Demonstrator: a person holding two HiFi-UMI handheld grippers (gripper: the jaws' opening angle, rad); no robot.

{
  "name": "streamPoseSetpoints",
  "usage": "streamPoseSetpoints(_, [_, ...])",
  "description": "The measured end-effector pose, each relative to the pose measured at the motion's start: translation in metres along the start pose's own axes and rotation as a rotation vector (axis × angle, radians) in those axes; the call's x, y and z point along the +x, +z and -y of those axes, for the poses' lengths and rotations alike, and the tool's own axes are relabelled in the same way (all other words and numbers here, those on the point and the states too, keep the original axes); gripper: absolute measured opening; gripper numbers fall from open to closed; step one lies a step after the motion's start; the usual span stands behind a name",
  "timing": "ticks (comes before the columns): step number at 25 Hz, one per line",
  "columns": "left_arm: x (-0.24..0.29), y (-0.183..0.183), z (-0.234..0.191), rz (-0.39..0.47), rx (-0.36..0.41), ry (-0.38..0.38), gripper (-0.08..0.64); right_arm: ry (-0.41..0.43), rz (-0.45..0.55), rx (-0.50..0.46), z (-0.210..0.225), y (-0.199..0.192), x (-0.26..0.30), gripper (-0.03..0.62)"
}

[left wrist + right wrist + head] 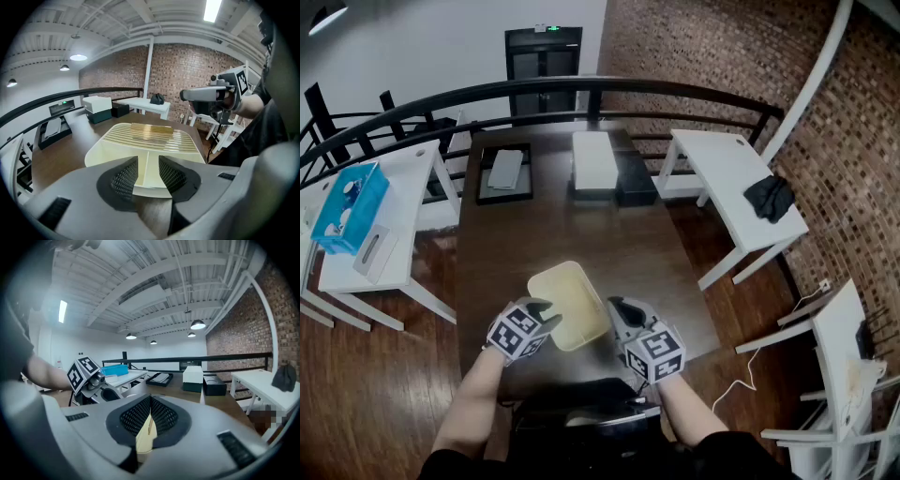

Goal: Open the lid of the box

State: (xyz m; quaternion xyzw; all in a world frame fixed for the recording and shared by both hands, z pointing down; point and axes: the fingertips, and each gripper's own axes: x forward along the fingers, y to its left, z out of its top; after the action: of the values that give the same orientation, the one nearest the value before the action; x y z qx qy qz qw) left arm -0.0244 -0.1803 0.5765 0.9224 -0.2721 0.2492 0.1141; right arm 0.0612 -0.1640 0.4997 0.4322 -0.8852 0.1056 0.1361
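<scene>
Left gripper view first: the left hand-held gripper [148, 163] is released, jaws wide apart and aimed at the side of the cream box [149, 137], the one with the ribbed top. The right hand-held gripper [150, 404] is clenched on a thin cream edge of that box. The box sits between the two, near the front of the dark worktop [581, 225].

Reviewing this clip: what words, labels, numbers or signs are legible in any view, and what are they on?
No legible text in any view.
Green lit sign above the dark door: too small to read.
Blue box on the white side table: any print is too small to read.
Left marker cube and right marker cube: black-and-white square patterns, no words.
Cream box: ribbed top, no print.
</scene>
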Motion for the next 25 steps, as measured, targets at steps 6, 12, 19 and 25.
streamPoseSetpoints(6, [0.013, -0.007, 0.003, -0.089, 0.006, -0.021, 0.112, 0.004, -0.103, -0.08, -0.004, -0.021, 0.026, 0.005])
streamPoseSetpoints(12, [0.019, -0.018, -0.003, -0.182, 0.113, 0.024, 0.031, -0.043, -0.246, -0.111, -0.002, -0.062, 0.054, 0.112])
streamPoseSetpoints(19, [0.018, -0.017, -0.003, -0.211, 0.122, 0.018, 0.026, -0.1, -0.289, -0.117, 0.004, -0.084, 0.064, 0.097])
streamPoseSetpoints(25, [0.02, -0.02, -0.002, -0.214, 0.105, 0.011, 0.025, -0.142, -0.279, -0.103, 0.007, -0.085, 0.066, 0.025])
